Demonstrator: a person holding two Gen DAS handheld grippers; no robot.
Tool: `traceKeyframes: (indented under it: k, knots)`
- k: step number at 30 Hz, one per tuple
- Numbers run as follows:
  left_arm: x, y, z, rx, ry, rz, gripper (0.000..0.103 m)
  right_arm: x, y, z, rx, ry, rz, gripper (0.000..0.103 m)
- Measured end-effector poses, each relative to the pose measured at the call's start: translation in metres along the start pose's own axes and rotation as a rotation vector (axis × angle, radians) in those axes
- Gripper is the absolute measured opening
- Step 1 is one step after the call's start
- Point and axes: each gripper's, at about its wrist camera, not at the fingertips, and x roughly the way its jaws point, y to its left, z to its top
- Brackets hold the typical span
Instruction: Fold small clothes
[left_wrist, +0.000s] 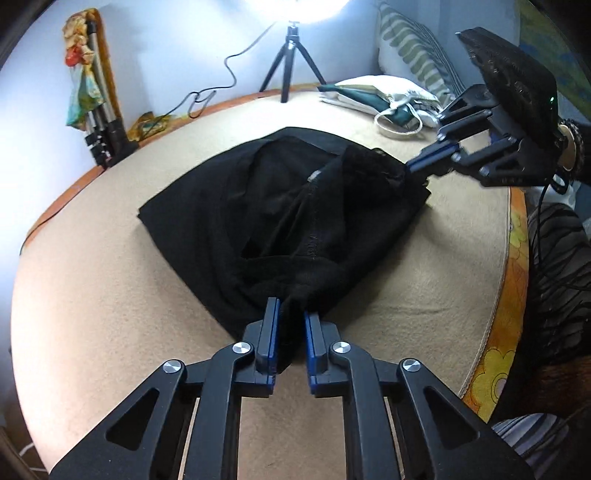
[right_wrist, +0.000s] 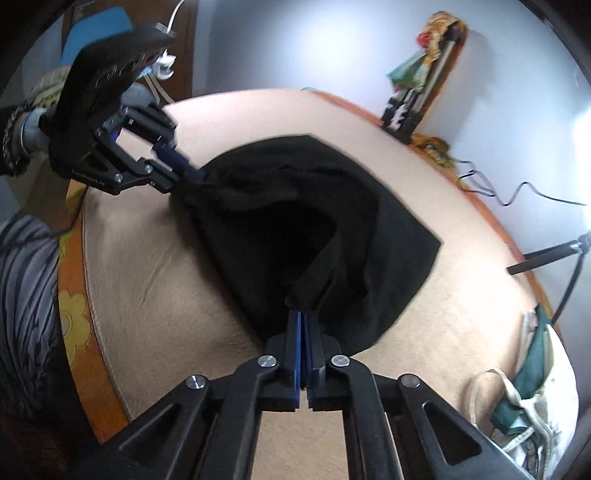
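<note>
Black garment (left_wrist: 280, 221) lies mid-table on the beige cloth (left_wrist: 110, 295), partly bunched, one flat corner spread toward the far left. Left gripper (left_wrist: 291, 317) clamped on a gathered bit of fabric at the near edge; its fingers (left_wrist: 271, 325) sit slightly apart with cloth wedged between. Right gripper (left_wrist: 413, 168) at the far right side of the garment, jaws pressed together on a puckered corner, fabric lifted a little there. In the right wrist view the right gripper (right_wrist: 303, 321) shows blue pads (right_wrist: 295, 332) closed tight on a fold of the garment (right_wrist: 369, 229), and the left gripper (right_wrist: 188, 171) bites the opposite end. Garment stretched between the two, sagging in the middle, open hollow showing.

Around: small tripod (left_wrist: 291, 62) at the far edge under a bright lamp, cable (left_wrist: 221, 77) trailing left of it. Folded tripod legs (left_wrist: 99, 118) with coloured scarf far left against the wall. White-green bag (left_wrist: 380, 99) far right, striped pillow (left_wrist: 413, 48) behind it. Orange floral edge (left_wrist: 513, 295) on the right of the table.
</note>
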Motion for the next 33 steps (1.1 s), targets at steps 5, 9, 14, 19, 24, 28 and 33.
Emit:
traceKeyframes:
  k: [5, 9, 14, 19, 24, 28, 33]
  knots:
    - [-0.015, 0.005, -0.008, 0.004, -0.015, 0.023, 0.008, -0.027, -0.004, -0.001, 0.012, -0.05, -0.005, 0.0]
    - [-0.019, 0.009, -0.018, 0.0, -0.003, 0.02, 0.008, -0.022, 0.002, -0.011, -0.035, -0.005, -0.008, 0.0]
    - [-0.025, 0.012, -0.03, -0.021, 0.038, 0.03, 0.008, -0.017, 0.016, -0.025, -0.13, 0.077, 0.034, 0.003]
    - [-0.033, 0.038, -0.025, -0.234, -0.059, -0.034, 0.024, -0.026, 0.015, -0.012, -0.076, -0.002, 0.019, 0.03]
    - [-0.009, 0.058, -0.016, -0.432, -0.036, -0.127, 0.024, -0.008, 0.029, 0.006, -0.13, -0.015, -0.017, 0.031]
    - [0.008, 0.05, -0.016, -0.415, 0.009, -0.113, 0.011, 0.014, 0.035, 0.004, -0.168, 0.041, -0.049, 0.021]
    - [-0.003, 0.057, -0.01, -0.395, 0.023, -0.077, 0.002, 0.005, 0.036, 0.005, -0.191, 0.026, -0.064, 0.0]
